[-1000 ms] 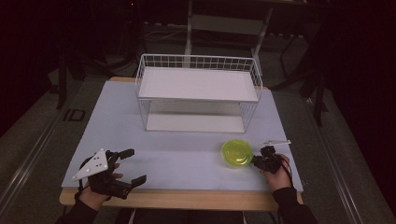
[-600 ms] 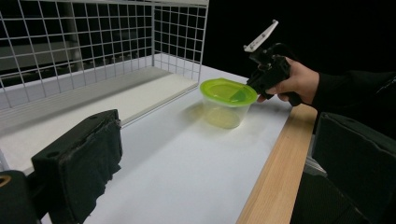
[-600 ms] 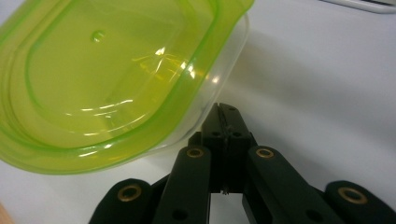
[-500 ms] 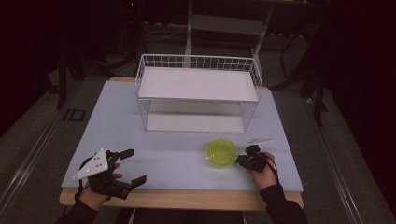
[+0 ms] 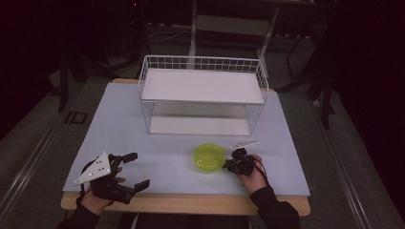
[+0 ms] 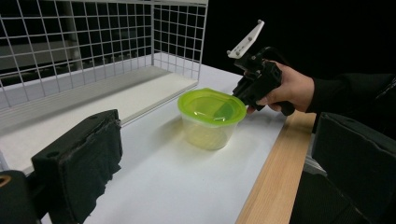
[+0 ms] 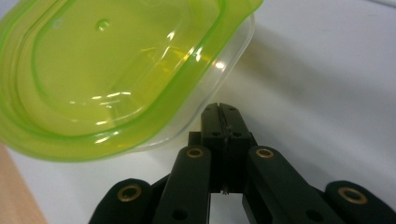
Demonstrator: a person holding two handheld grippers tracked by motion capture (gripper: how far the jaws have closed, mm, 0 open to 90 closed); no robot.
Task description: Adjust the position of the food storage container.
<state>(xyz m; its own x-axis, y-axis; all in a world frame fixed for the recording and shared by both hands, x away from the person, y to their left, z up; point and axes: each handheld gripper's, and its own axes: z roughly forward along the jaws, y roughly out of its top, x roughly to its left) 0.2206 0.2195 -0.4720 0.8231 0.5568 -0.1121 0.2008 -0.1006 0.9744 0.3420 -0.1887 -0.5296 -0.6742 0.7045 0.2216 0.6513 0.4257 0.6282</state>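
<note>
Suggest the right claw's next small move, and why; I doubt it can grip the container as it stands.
Probably open the right claw: its jaws are shut, tips at the clear wall of the container under the green lid, gripping nothing.

Container [image 7: 201, 116] clear glossy plastic, lid [image 7: 116, 70] translucent green glossy; rack [image 5: 203, 95] white wire metal; desk [image 5: 157, 162] matt, front edge wood.
</note>
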